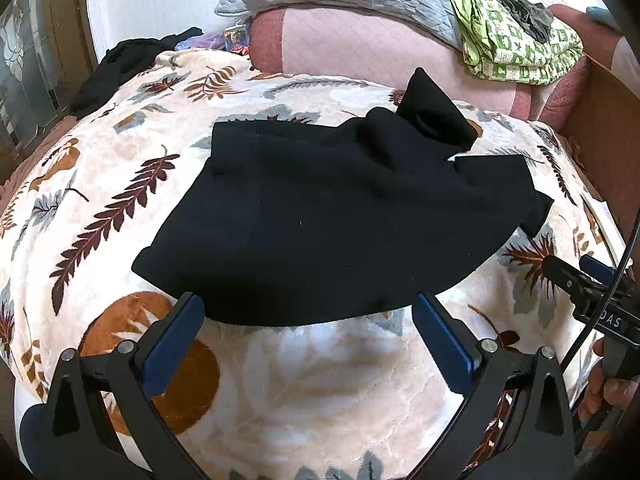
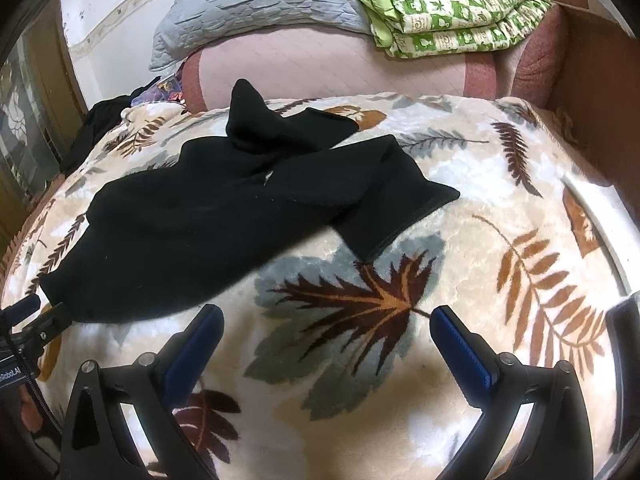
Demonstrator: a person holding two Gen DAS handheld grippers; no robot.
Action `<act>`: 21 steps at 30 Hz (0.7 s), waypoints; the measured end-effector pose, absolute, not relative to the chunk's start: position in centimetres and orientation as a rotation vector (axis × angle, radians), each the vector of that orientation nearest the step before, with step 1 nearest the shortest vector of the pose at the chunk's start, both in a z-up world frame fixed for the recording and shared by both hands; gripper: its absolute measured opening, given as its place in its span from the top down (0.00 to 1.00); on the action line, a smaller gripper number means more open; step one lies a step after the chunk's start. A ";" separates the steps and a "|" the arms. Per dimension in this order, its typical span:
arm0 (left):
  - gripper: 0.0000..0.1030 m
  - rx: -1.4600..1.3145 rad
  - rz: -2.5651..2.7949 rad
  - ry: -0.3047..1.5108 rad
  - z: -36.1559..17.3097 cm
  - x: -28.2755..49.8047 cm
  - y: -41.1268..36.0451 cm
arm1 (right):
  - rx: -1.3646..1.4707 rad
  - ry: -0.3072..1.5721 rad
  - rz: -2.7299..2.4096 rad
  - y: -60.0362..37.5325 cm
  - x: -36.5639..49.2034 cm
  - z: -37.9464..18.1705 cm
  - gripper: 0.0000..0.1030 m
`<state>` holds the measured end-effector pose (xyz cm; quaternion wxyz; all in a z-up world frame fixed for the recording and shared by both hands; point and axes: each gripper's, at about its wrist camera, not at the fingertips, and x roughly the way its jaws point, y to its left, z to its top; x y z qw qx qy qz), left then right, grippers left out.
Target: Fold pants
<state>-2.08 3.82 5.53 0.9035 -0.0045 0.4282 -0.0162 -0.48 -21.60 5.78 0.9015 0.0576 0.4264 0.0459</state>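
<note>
Centrally, the black fleece pants [image 1: 320, 216] lie on the cream leaf-print blanket [image 1: 320, 380], long axis left to right, leg ends bunched upper right. Left gripper [image 1: 308, 320] and right gripper [image 2: 326, 330] both gape wide, empty. Green patterned quilt [image 2: 452, 12] sits well behind.

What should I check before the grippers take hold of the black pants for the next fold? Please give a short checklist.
1. Left gripper open, holding nothing: ok.
2. Right gripper open, holding nothing: ok.
3. Black pants fully on the leaf-print blanket: ok.
4. Pants lie flat: not ok, the far leg end is bunched and raised.
5. Near pants edge within the left gripper's reach: ok, it lies between the fingers.
</note>
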 end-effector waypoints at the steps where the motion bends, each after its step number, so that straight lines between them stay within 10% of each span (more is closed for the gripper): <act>1: 0.00 -0.009 -0.034 0.885 5.6 -2.1 3.8 | 0.118 0.880 0.099 -21.5 -0.4 5.8 0.00; 21: 0.00 -0.056 -0.023 0.929 5.0 -1.8 4.9 | 0.132 0.883 0.081 -22.6 0.1 5.0 0.00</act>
